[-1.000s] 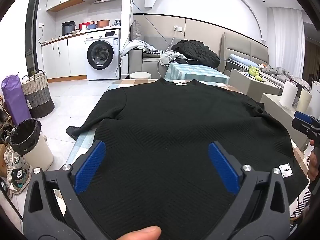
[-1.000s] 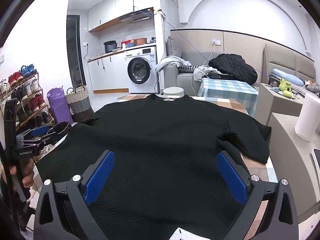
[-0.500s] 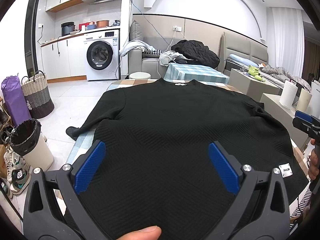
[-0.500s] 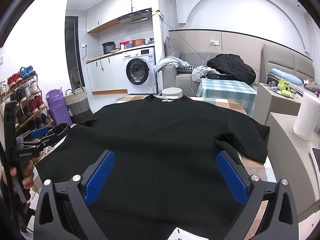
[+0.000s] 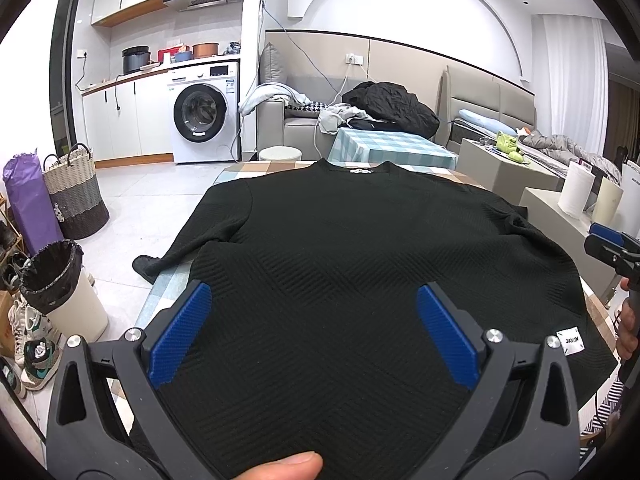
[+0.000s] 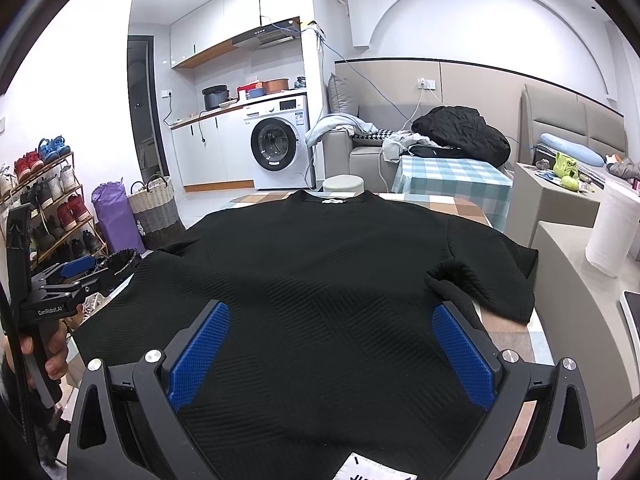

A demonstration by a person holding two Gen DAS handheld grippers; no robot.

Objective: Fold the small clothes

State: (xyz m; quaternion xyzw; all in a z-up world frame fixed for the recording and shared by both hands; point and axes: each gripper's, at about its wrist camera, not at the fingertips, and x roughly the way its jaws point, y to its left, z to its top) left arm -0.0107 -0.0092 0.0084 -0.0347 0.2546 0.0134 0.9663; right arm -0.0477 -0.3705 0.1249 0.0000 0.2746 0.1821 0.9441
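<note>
left wrist view: the left gripper hovers with jaws spread wide, gripping nothing, over the hem end of a black sweater lying flat on the desk, collar at the far end, one sleeve hanging off the left edge.

right wrist view: the right gripper also has jaws wide apart and empty above the sweater; its right sleeve lies folded inward.
</note>
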